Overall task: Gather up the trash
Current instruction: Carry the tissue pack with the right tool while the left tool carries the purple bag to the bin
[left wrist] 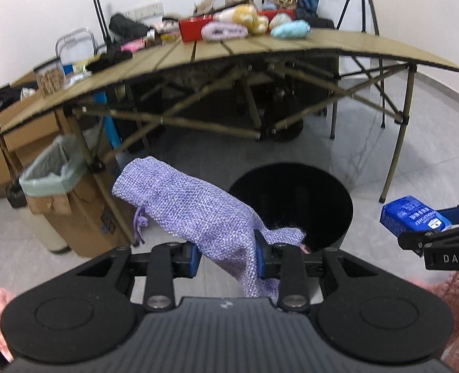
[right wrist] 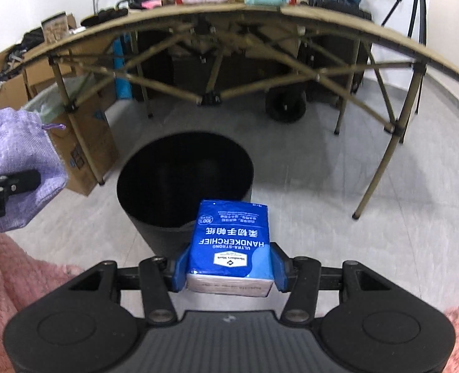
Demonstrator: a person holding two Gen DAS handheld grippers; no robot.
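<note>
Left wrist view: the left tongs (left wrist: 228, 256) clamp a purple pouch (left wrist: 192, 208), whose tail hides behind the right finger. It hangs beside the black bin (left wrist: 338, 217), covering part of the rim. At the right edge, the right tongs are cut off.

Right wrist view: the right tongs (right wrist: 229, 269) grip a blue tissue pack (right wrist: 231, 239) above the bin's (right wrist: 142, 217) near rim. The surface (right wrist: 385, 40) is blurred.

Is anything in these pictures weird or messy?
Nothing looks spilled or broken. The left gripper pinches a purple cloth pouch and the right gripper pinches a blue tissue pack, both near the black bin. The pack looks unopened, odd for trash.
</note>
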